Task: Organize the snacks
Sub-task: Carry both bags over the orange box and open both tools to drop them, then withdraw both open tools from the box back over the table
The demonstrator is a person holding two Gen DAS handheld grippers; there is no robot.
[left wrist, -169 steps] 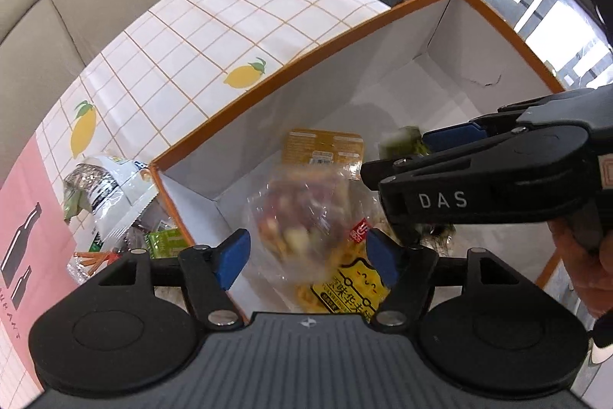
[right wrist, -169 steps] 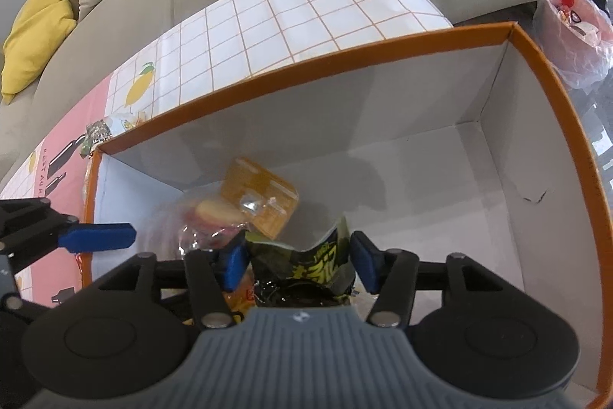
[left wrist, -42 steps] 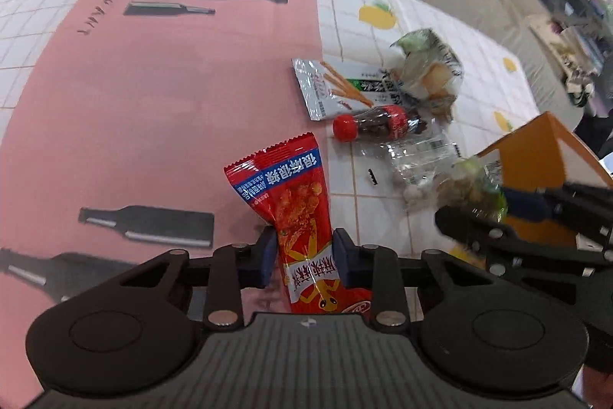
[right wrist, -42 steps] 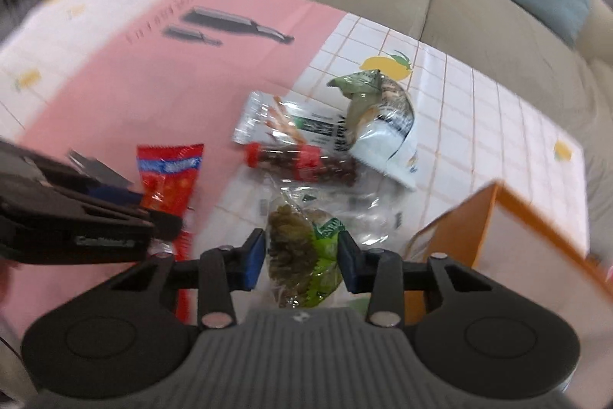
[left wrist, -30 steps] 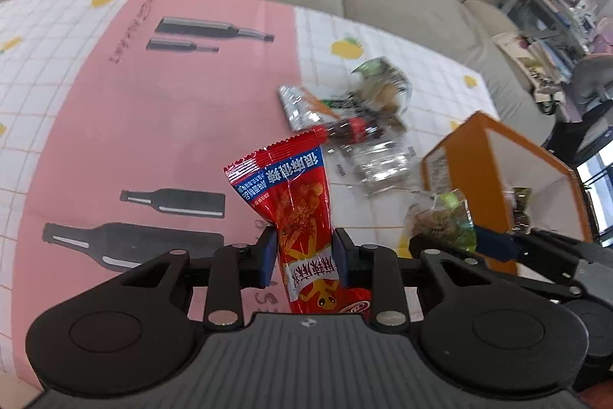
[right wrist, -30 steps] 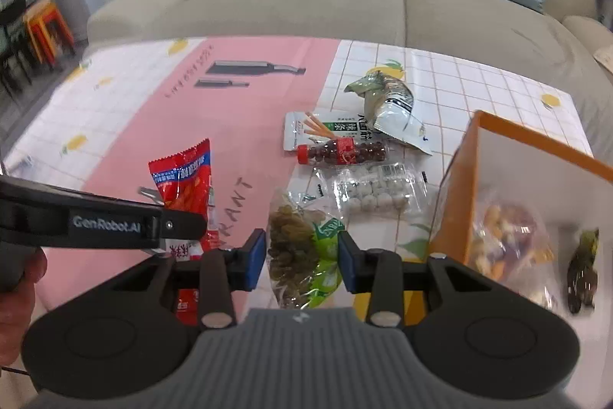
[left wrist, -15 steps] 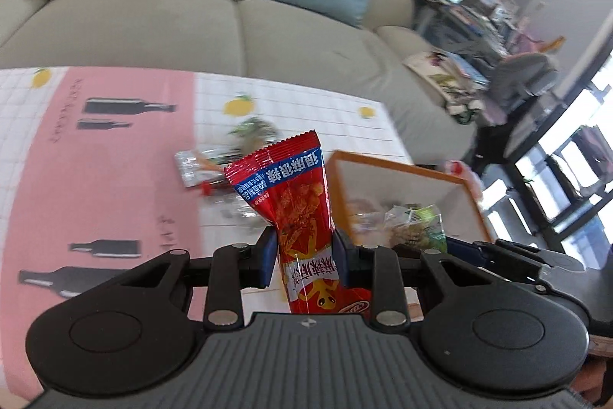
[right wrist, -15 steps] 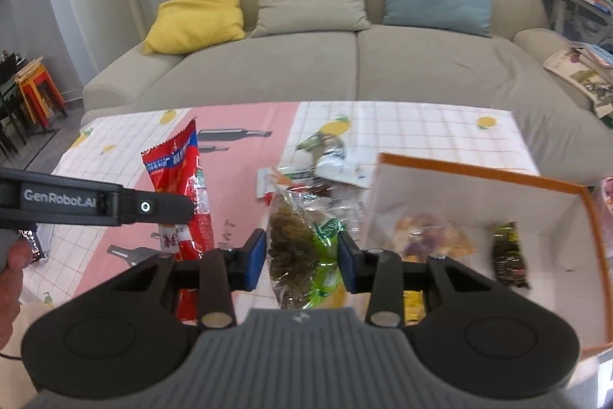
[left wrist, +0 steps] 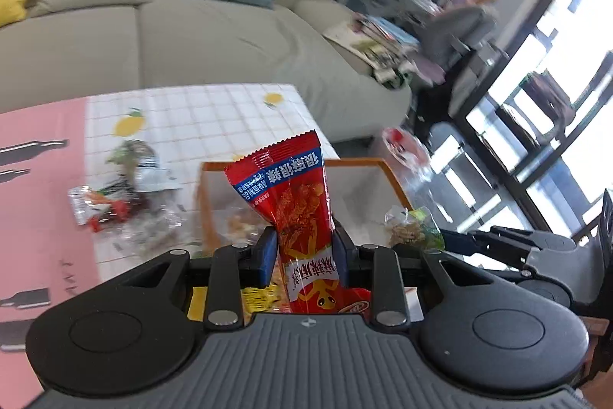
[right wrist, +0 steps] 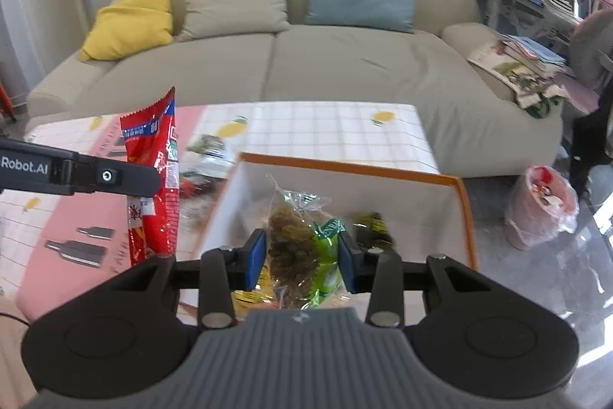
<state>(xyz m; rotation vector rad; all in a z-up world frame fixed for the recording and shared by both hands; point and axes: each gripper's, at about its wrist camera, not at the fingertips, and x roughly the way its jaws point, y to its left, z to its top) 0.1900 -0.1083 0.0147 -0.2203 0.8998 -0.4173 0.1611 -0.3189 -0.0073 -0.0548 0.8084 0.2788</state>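
My left gripper (left wrist: pixel 305 255) is shut on a red snack packet (left wrist: pixel 295 206), held upright above the near edge of the orange-rimmed white box (left wrist: pixel 394 179). My right gripper (right wrist: pixel 300 257) is shut on a clear green bag of brown snacks (right wrist: pixel 299 244), held over the same box (right wrist: pixel 463 209). The red packet (right wrist: pixel 157 179) and the left gripper's arm show at the left of the right wrist view. The green bag (left wrist: pixel 413 229) and the right gripper show at the right of the left wrist view. Several snack packs lie inside the box.
Loose snacks (left wrist: pixel 122 194) lie on the pink and white lemon-print tablecloth (right wrist: pixel 306 129) left of the box. A beige sofa (right wrist: pixel 306 64) stands behind the table. A pink-bagged waste bin (right wrist: pixel 540 209) stands on the floor at the right.
Both grippers, each holding its packet, have risen from the table and swung right; they now hang over the box. The snacks on the cloth have not moved.
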